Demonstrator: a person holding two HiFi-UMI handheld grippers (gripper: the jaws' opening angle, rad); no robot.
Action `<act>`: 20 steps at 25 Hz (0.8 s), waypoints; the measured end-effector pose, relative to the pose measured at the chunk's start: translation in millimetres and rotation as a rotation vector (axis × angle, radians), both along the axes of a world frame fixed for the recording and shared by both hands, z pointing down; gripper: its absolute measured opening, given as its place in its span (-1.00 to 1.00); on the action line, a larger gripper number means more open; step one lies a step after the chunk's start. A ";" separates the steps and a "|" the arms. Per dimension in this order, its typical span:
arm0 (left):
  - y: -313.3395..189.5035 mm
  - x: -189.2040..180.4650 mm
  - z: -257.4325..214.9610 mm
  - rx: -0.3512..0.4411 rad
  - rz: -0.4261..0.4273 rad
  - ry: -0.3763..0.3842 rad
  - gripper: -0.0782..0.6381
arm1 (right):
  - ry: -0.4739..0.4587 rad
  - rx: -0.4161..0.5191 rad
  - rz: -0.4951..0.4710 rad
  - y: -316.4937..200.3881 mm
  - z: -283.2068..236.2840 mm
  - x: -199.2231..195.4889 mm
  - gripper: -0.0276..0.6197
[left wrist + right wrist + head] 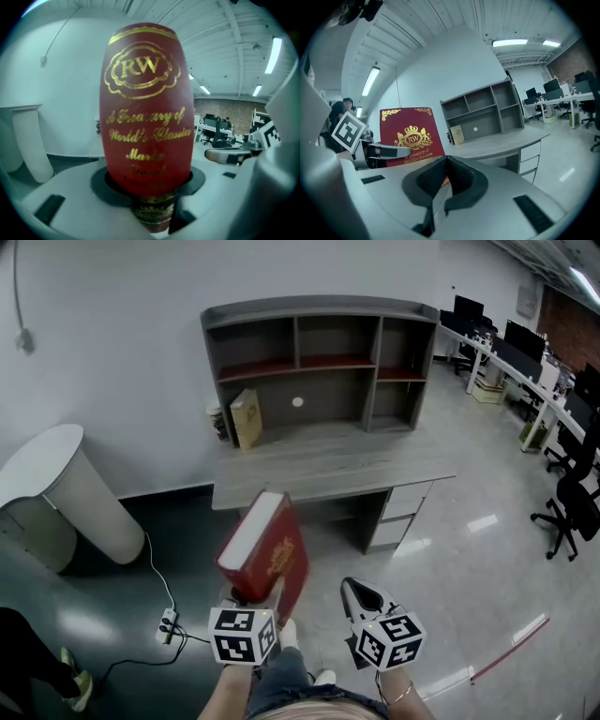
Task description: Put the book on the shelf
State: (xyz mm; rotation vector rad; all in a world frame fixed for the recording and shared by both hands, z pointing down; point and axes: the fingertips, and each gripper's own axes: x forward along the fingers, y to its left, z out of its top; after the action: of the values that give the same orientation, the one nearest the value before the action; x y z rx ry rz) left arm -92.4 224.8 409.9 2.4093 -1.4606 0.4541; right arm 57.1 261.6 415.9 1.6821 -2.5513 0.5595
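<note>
A thick red book [267, 554] with gold lettering stands upright in my left gripper [255, 601], whose jaws are shut on its lower end. Its spine [146, 108] fills the left gripper view, and its front cover [410, 138] shows in the right gripper view. My right gripper [361, 594] hangs beside it, to the right, shut and with nothing between its pads [443, 176]. The grey shelf unit [319, 362] stands on a desk [328, 465] ahead, some way off. A tan book [246, 418] leans in its lower left compartment.
A white round-topped stand [66, 488] is at the left by the wall. A power strip with cable [167, 622] lies on the dark floor. Drawers [398, 507] sit under the desk's right side. Office desks and chairs [562, 493] line the far right.
</note>
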 end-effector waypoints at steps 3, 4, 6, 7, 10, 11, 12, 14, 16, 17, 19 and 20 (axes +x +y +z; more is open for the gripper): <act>-22.5 -1.1 -1.9 0.009 -0.009 0.002 -0.17 | -0.008 -0.006 0.017 -16.7 1.8 6.2 -0.89; -31.4 -0.9 -1.7 0.011 -0.010 0.003 -0.17 | -0.009 -0.008 0.026 -23.8 2.5 9.4 -0.89; -52.0 0.8 0.9 0.011 -0.008 0.001 -0.17 | -0.009 -0.010 0.047 -41.3 3.7 16.8 -0.89; -63.7 1.9 2.9 0.010 -0.005 -0.005 -0.17 | -0.009 -0.011 0.057 -51.8 3.8 20.3 -0.89; -99.6 4.6 7.9 0.007 0.004 -0.024 -0.17 | -0.009 -0.015 0.076 -86.2 3.1 25.4 -0.89; -112.4 5.9 8.5 0.007 0.007 -0.021 -0.17 | -0.010 -0.015 0.079 -98.8 2.7 26.0 -0.89; -126.3 7.7 8.9 0.006 0.013 -0.014 -0.17 | -0.010 -0.014 0.082 -112.6 2.4 26.5 -0.89; -155.5 10.8 10.6 0.000 0.023 0.000 -0.17 | -0.010 -0.019 0.085 -142.4 3.2 25.4 -0.89; -184.0 9.8 13.0 -0.009 0.023 0.001 -0.17 | -0.014 -0.030 0.079 -172.0 5.1 19.7 -0.89; -198.1 8.5 13.6 -0.012 0.020 0.001 -0.17 | -0.017 -0.035 0.075 -186.6 5.4 15.9 -0.89; -226.0 6.2 14.4 -0.019 0.018 0.003 -0.17 | -0.022 -0.040 0.070 -215.4 4.5 8.0 -0.89; -239.7 4.9 14.8 -0.023 0.017 0.006 -0.17 | -0.025 -0.042 0.068 -229.5 3.9 3.7 -0.89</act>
State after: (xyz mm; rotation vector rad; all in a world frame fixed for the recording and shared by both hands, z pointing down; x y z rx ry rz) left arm -87.4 -14.9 424.8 2.4050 -1.4253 0.4649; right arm 60.8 32.1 419.8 1.7643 -2.4891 0.6365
